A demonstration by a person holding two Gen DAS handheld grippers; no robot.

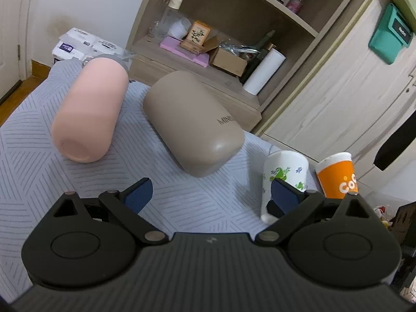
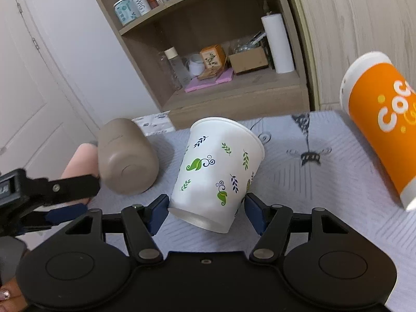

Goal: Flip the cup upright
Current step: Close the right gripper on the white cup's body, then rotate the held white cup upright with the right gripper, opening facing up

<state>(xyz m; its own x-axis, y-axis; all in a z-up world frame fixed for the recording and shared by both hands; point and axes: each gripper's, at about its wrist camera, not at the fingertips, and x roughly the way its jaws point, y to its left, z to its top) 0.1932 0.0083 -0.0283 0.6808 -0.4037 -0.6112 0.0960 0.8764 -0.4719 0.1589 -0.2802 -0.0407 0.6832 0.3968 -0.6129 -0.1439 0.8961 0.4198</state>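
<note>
A white paper cup with green leaf prints [image 2: 218, 171] sits between the fingers of my right gripper [image 2: 206, 209]. It is tilted, base toward the camera, mouth away and up. The blue pads touch its lower sides, so the gripper is shut on it. The same cup shows in the left wrist view [image 1: 283, 176], partly behind a blue pad. My left gripper [image 1: 210, 195] is open and empty above the cloth. A taupe cup [image 1: 193, 124] and a pink cup [image 1: 89, 111] lie on their sides ahead of it.
An orange paper cup [image 2: 384, 130] leans at the right; it also shows in the left wrist view [image 1: 338, 175]. A grey patterned cloth [image 1: 39, 156] covers the table. A wooden shelf unit [image 1: 197, 83] with bottles and boxes stands behind. The left gripper's arm [image 2: 46, 189] shows at left.
</note>
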